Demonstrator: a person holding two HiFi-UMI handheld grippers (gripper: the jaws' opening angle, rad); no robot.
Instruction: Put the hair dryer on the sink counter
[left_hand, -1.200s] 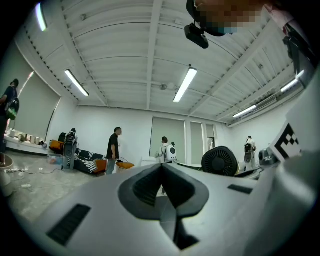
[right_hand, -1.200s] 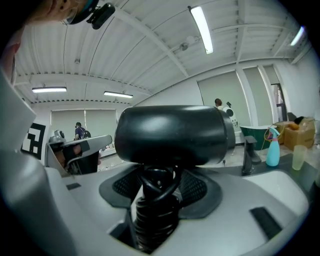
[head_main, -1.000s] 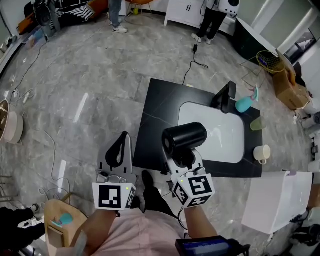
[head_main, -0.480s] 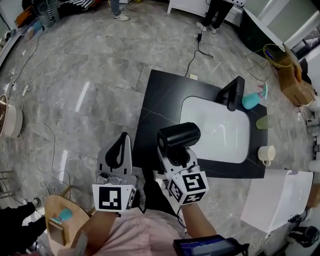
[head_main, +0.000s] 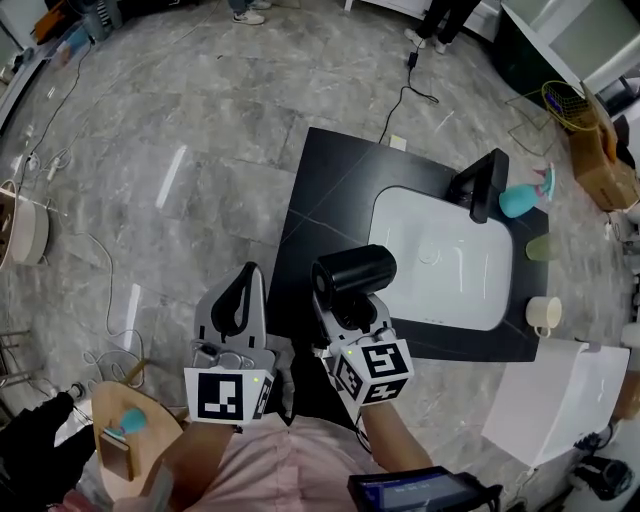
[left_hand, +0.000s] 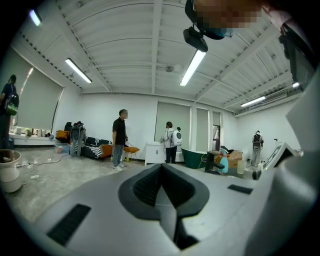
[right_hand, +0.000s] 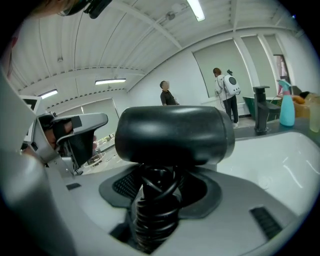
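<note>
Your left claw (head_main: 243, 288) is closed on nothing, left of the counter (head_main: 322, 200). Your right claw (head_main: 355, 318) grips the dryer (head_main: 352, 273) by its cord-wrapped handle, over the counter's near edge beside the sink (head_main: 450, 255). The tap (head_main: 482, 183) and a blue bottle (head_main: 520, 200) stand beyond.

**Black sink counter on a grey marble floor**

A black sink counter (head_main: 322, 225) stands on a grey marble floor (head_main: 200, 110). A white basin (head_main: 440, 262) is set into its top. A black faucet (head_main: 482, 184) rises at the basin's far edge. Just beside the faucet stands a teal spray bottle (head_main: 518, 200). Along the counter's right edge sit a green cup (head_main: 540, 247) and a cream mug (head_main: 545, 314). A black cable (head_main: 398, 98) trails across the floor.
</note>
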